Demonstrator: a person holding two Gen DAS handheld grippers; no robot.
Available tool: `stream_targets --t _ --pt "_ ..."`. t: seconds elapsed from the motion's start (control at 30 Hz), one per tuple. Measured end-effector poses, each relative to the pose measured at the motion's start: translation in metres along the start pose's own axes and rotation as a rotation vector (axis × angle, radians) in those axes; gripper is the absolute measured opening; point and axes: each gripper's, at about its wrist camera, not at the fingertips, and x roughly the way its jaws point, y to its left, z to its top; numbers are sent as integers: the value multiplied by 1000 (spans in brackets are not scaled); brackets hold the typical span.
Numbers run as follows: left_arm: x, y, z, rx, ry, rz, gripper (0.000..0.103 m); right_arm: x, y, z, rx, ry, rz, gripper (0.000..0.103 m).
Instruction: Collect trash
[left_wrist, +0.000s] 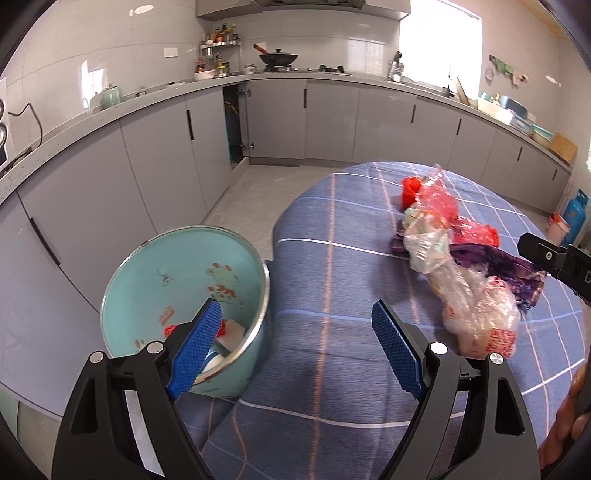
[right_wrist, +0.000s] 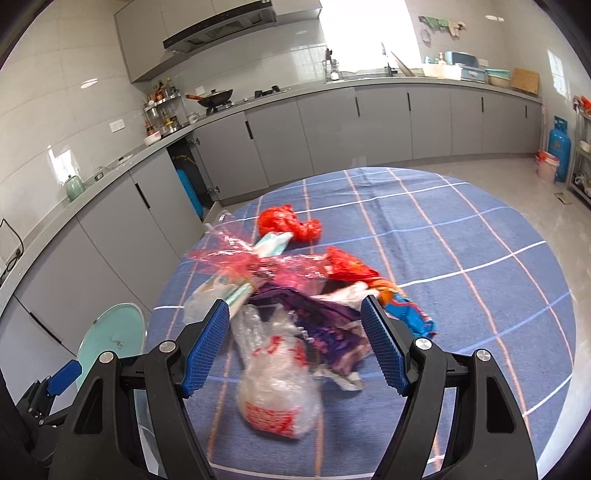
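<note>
A pile of plastic trash (left_wrist: 458, 258) lies on a round table with a blue checked cloth (left_wrist: 332, 258). It holds a clear bag with red print (right_wrist: 275, 391), a purple wrapper (right_wrist: 325, 317), pink film (right_wrist: 243, 262) and a red bag (right_wrist: 284, 221). A teal bin (left_wrist: 177, 280) stands at the table's left edge with some trash inside. My left gripper (left_wrist: 295, 350) is open and empty, between the bin and the pile. My right gripper (right_wrist: 295, 350) is open, its jaws on either side of the clear bag and purple wrapper.
Grey kitchen cabinets (left_wrist: 332, 118) and a countertop run along the far walls. A cabinet door stands open (left_wrist: 234, 125). A blue gas cylinder (right_wrist: 559, 147) stands on the floor at the far right, beside a small white bin (right_wrist: 546, 166).
</note>
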Motion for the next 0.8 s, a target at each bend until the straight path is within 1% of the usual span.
stream_targets --t 0.2,0.33,0.5,0.63,0.8 --pt "2 -21 -1 40 3 -33 82 -4 -32 -1 36 -6 -31 73" --pt "6 -34 -3 59 6 -69 82 -6 -55 -5 57 -5 -62 73" --pt "13 -45 -4 80 17 -89 81 -4 -82 -11 94 5 -82 73" --pt "17 -52 -3 91 12 -94 81 -1 -91 -11 105 14 -73 73" --pt "21 -55 7 94 -10 -100 77 5 -90 -4 94 15 -58 72"
